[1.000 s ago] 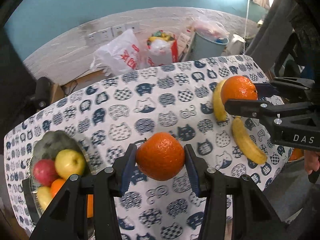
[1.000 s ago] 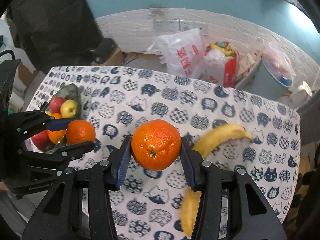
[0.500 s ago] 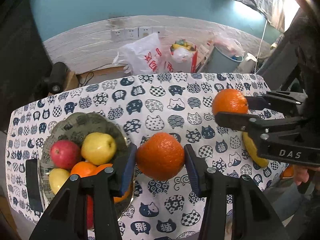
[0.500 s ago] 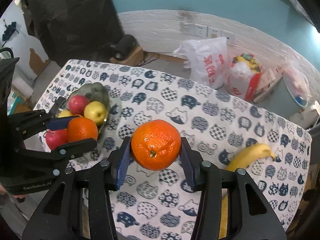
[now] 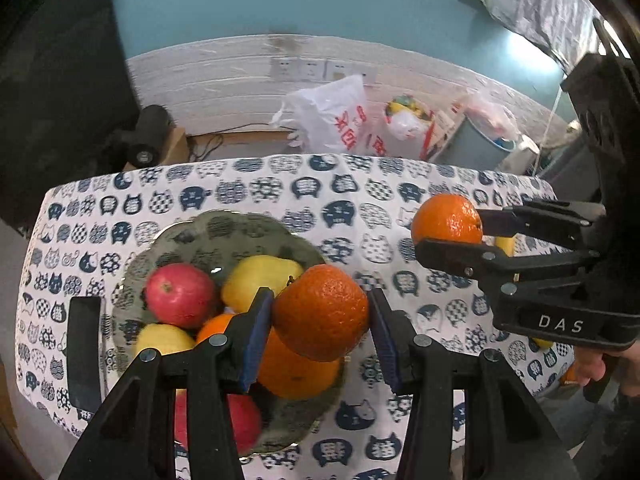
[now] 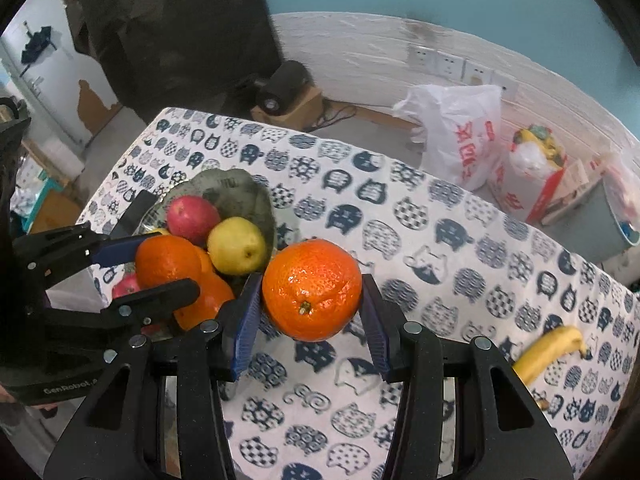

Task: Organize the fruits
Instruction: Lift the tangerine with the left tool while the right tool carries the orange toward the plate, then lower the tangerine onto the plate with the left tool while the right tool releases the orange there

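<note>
My left gripper (image 5: 320,318) is shut on an orange (image 5: 320,312) and hangs over the right side of the grey-green fruit bowl (image 5: 240,228). In the bowl lie a red apple (image 5: 180,294), a yellow apple (image 5: 260,280), an orange (image 5: 298,374) and more fruit. My right gripper (image 6: 312,308) is shut on a second orange (image 6: 312,288) above the cloth, just right of the bowl (image 6: 236,188). In the right wrist view, the left gripper (image 6: 164,266) holds its orange (image 6: 166,260) over the bowl. A banana (image 6: 548,352) lies at the far right.
The table wears a cat-print cloth (image 5: 360,200). A flat black object (image 5: 82,352) lies left of the bowl. Behind the table on the floor are a white plastic bag (image 5: 332,120), a grey bin (image 5: 476,148) and a black speaker (image 5: 144,140).
Both grippers have carried their oranges leftward across the table. The left one now hangs over the bowl; the right one has left the banana behind.
</note>
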{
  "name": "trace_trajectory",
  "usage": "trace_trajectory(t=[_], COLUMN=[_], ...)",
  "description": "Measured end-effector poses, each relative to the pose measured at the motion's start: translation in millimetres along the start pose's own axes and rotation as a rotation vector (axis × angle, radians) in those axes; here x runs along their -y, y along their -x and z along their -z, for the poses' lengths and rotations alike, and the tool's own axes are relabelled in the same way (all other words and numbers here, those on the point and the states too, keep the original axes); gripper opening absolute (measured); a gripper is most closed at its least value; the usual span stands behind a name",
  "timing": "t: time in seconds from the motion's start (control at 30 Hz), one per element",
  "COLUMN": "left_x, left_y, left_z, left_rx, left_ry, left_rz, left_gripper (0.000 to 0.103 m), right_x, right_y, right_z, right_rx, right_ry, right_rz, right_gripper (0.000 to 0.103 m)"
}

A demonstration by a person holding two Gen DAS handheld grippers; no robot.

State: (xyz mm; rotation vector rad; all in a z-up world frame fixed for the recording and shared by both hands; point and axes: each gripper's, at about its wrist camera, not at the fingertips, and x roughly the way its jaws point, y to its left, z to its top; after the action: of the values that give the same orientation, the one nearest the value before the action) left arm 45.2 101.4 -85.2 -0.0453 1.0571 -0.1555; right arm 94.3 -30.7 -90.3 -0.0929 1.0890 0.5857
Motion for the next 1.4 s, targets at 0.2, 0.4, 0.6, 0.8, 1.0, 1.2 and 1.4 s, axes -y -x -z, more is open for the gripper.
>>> trace_trajectory(t=[0.2,0.4,0.6,0.8,1.0,1.2,1.4], left_x=[-36,-66,-91,-104,-110,-115,-113], left_y=[-3,-9,-22,-37,-42,-39,-36], left_z=[1,4,15,26,31,34,31], left_rx=[0.004,0.007,-0.030,-0.088,-0.118,-0.114,-0.106], left_ry=[0.062,0.095,0.137,0.173,0.196,0.201,0.198], left_rz=[-0.032,-0.088,-0.099,-0.050,-0.054,-0.077,-0.083], left_gripper=[0.049,0.049,0.049,0.049,0.064,0.071,0.071], right_x=[-18,-37,-55,-70,-86,-94,-96], right_y=[-24,-50,-73,-97,-117,-128,-130], right_z=[-15,-28,-39,-50,-54,-56,-56], right_rx=[-0.020,-0.047,-0.070,-0.096,-0.120,-0.127,-0.132], right_ry=[0.023,0.043,0.056,0.044,0.054,0.068,0.068], right_rz=[-0.020,-0.049,-0.070,-0.092,-0.094,-0.084,-0.089], right_gripper=[0.047,0.047,0.047,0.047,0.047,0.048,0.048])
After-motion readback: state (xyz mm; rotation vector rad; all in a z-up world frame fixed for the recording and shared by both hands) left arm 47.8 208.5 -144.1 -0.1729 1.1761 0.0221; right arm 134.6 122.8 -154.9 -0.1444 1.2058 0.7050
